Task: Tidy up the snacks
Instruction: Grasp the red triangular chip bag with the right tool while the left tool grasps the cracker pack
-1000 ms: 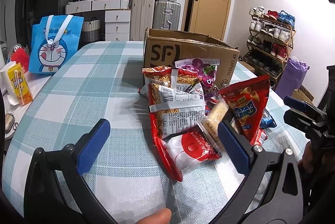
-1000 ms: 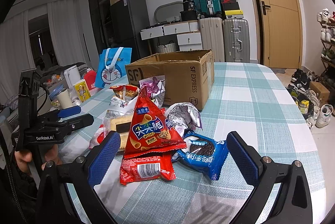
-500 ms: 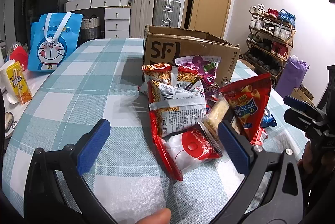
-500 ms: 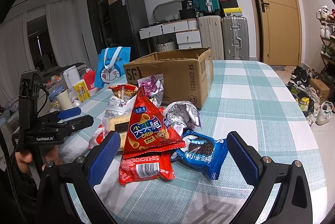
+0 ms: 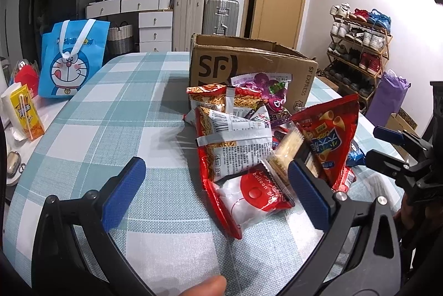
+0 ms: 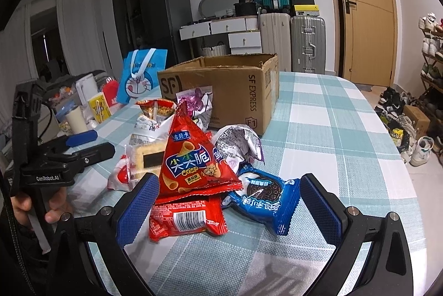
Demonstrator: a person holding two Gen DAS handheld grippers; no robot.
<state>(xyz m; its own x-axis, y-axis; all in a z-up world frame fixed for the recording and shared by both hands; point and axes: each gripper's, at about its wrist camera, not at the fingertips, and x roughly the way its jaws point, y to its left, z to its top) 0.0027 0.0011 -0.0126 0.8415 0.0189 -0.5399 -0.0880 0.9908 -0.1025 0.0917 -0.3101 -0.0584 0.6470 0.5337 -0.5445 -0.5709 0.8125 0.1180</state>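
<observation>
On table (image 6: 346,130), far: open box (image 6: 235,91), stiff, light. Near it snack pile: red crisp bag (image 6: 191,165), puffy, crushable, slippery film, so pinch the top seam; blue cookie pack (image 6: 263,199), fragile, take by crimped end. Left gripper (image 5: 216,190) and right gripper (image 6: 229,207) jaws spread, holding nothing.

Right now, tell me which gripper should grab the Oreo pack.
Right. The right gripper is open with the Oreo pack lying between its fingers; the left gripper faces the pile's far side.
</observation>
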